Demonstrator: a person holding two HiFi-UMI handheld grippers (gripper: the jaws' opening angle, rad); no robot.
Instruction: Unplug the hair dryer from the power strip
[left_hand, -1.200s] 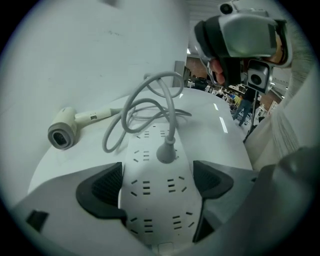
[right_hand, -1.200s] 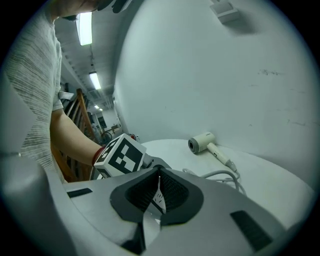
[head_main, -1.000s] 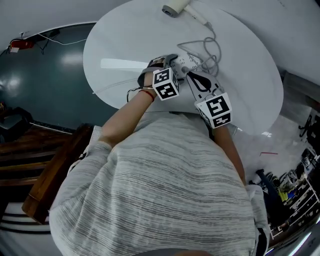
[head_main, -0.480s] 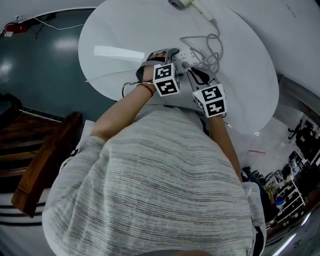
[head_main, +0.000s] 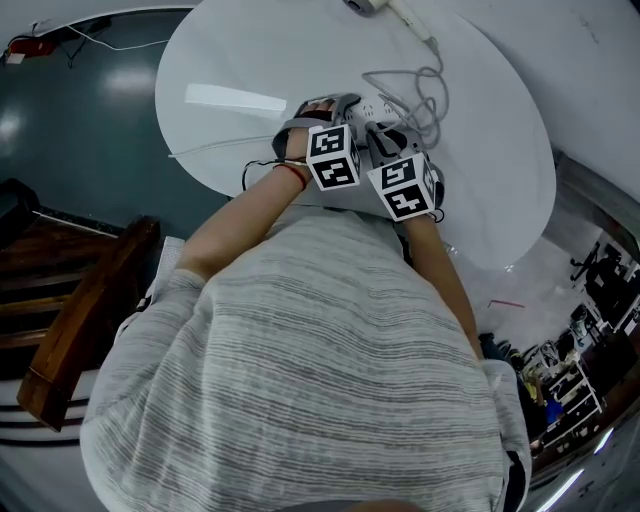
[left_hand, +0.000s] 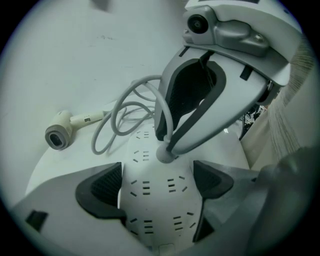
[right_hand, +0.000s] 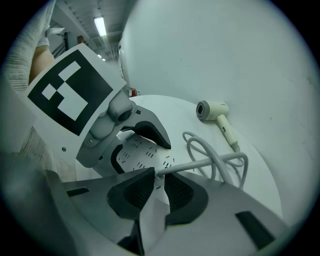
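Right gripper view shows the right hand-held gripper (right_hand: 159, 176) closed on the plug (right_hand: 160, 171), not yet pulled from the power strip (right_hand: 140, 150), whose sides the left hand-held gripper (left_hand: 157, 181) clamps, with the hair dryer (right_hand: 211, 111) lying beyond the power strip.

In your head view the top edge cut off most of the hair dryer (head_main: 365, 5) and the marker cubes (head_main: 333, 157) covered much of the power strip (head_main: 372, 106), while the right gripper's (right_hand: 158, 174) jaws hid all but a stub of the plug (left_hand: 163, 154).
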